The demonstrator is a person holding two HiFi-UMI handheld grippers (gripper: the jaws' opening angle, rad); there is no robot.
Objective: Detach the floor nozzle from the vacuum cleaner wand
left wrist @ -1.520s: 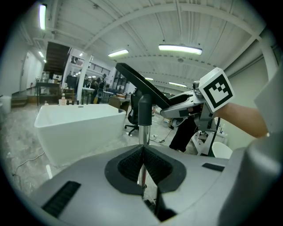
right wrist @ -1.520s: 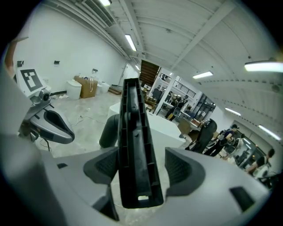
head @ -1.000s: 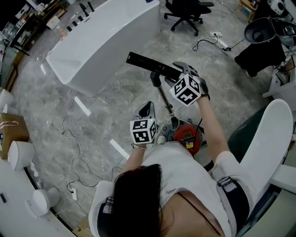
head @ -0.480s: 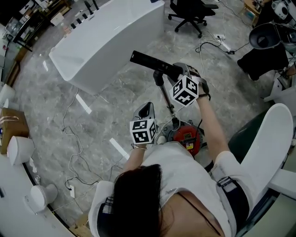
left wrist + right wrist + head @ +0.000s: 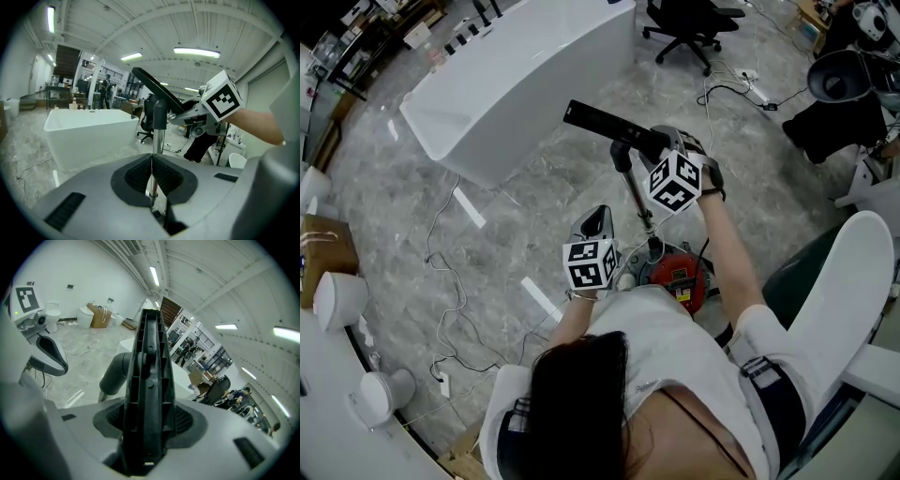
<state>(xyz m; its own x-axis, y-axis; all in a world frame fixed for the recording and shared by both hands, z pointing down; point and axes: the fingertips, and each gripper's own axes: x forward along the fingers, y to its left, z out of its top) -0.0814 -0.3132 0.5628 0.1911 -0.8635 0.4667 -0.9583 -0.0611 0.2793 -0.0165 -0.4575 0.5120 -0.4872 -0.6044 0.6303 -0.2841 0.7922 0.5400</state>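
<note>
The vacuum's chrome wand [image 5: 635,202] stands up from the red canister [image 5: 680,277], with the long black floor nozzle [image 5: 605,122] on top. My right gripper [image 5: 661,141] grips the nozzle's near end. Its jaws have just been closing, and in the right gripper view the ribbed nozzle [image 5: 149,380] fills the gap between them at the right gripper [image 5: 147,427]. My left gripper [image 5: 598,220] sits lower, left of the wand, shut with nothing between its pads. In the left gripper view the wand [image 5: 158,138] and nozzle [image 5: 154,88] rise beyond the left gripper [image 5: 151,180].
A long white counter [image 5: 516,75] stands on the marble floor beyond the nozzle. Cables [image 5: 445,281] trail over the floor at left. An office chair [image 5: 680,23] is at the back, and a white seat [image 5: 853,281] curves at my right.
The picture has shifted slightly. Both grippers, the wand and the nozzle keep their places.
</note>
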